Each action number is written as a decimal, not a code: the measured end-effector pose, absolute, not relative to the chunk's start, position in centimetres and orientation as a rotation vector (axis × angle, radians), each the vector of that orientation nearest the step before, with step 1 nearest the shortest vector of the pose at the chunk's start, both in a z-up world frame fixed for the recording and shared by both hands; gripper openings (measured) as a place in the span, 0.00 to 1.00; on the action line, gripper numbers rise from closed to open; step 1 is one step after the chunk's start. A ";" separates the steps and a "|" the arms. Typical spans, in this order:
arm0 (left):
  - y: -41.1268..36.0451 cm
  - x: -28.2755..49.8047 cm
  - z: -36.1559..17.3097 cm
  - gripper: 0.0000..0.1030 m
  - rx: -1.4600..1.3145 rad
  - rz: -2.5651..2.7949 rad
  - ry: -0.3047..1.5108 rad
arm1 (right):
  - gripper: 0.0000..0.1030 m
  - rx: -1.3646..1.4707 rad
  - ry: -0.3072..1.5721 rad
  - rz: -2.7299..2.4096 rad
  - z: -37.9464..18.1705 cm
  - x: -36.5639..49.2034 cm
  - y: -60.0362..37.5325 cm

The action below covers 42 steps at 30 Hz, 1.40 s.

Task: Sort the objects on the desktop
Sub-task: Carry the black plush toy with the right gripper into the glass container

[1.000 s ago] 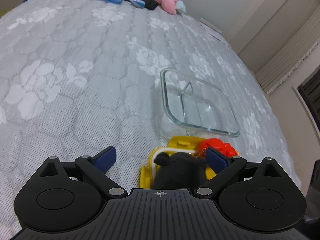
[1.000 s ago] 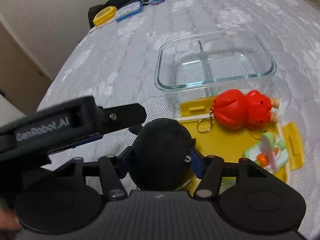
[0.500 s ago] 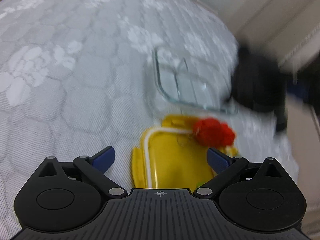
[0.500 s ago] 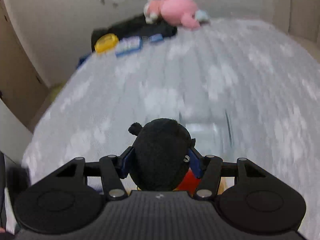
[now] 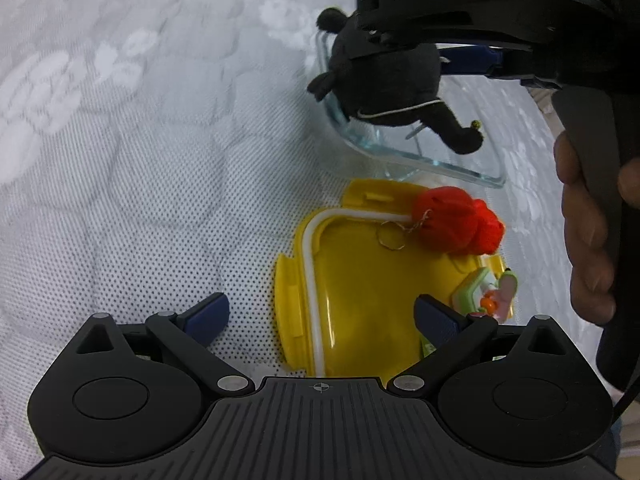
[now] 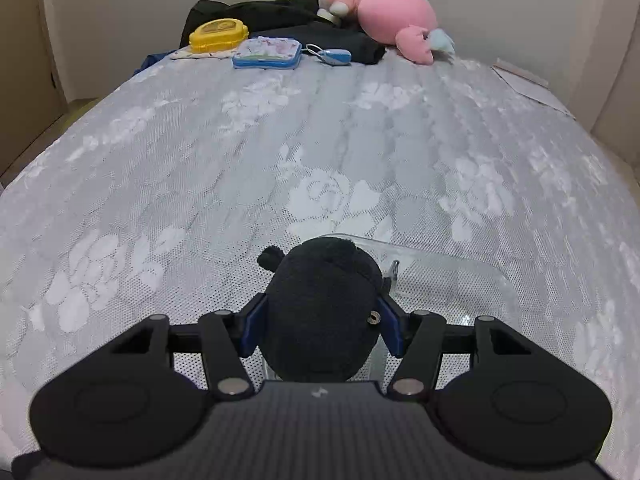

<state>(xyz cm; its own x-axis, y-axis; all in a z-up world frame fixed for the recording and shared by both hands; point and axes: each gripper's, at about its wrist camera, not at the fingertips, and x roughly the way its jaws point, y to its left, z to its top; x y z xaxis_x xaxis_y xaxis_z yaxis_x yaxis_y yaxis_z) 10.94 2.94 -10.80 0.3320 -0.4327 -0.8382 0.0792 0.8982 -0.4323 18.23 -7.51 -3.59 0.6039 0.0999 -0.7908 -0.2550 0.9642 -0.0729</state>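
My right gripper (image 6: 322,322) is shut on a black plush toy (image 6: 324,308), which it holds in the air above the near left corner of a clear glass divided container (image 5: 420,156). In the left wrist view the same black plush toy (image 5: 384,84) hangs under the right gripper (image 5: 436,56). A yellow lid (image 5: 360,300) lies upside down in front of the container, with a red plush keychain (image 5: 456,224) and a small green and pink toy (image 5: 488,292) on it. My left gripper (image 5: 320,312) stands open low over the lid's near left part, with nothing between its fingers.
Everything rests on a grey quilted bed (image 6: 200,168) with white flowers. At the far end lie a yellow box (image 6: 219,35), a blue pouch (image 6: 267,53), a small blue keychain (image 6: 334,56), a pink plush (image 6: 384,12) and black cloth (image 6: 280,16). A hand (image 5: 588,232) grips the right gripper's handle.
The right gripper lifted the black plush off the yellow lid and carried it up over the glass container. The left gripper tilted down towards the lid and stayed open.
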 end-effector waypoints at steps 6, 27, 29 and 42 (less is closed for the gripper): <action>2.6 10.9 -10.9 1.00 -0.328 -0.351 1.195 | 0.59 -0.139 0.923 0.205 -4.5 19.1 -8.5; 1.9 9.8 -10.4 1.00 -0.301 -0.361 1.188 | 0.68 -0.143 0.953 0.197 -5.6 19.0 -9.8; 1.9 9.6 -10.3 1.00 -0.302 -0.361 1.187 | 0.71 -0.121 0.945 0.207 -4.9 19.0 -10.2; 1.1 9.7 -10.4 1.00 -0.291 -0.362 1.189 | 0.30 0.033 0.926 0.175 -4.2 20.8 -11.2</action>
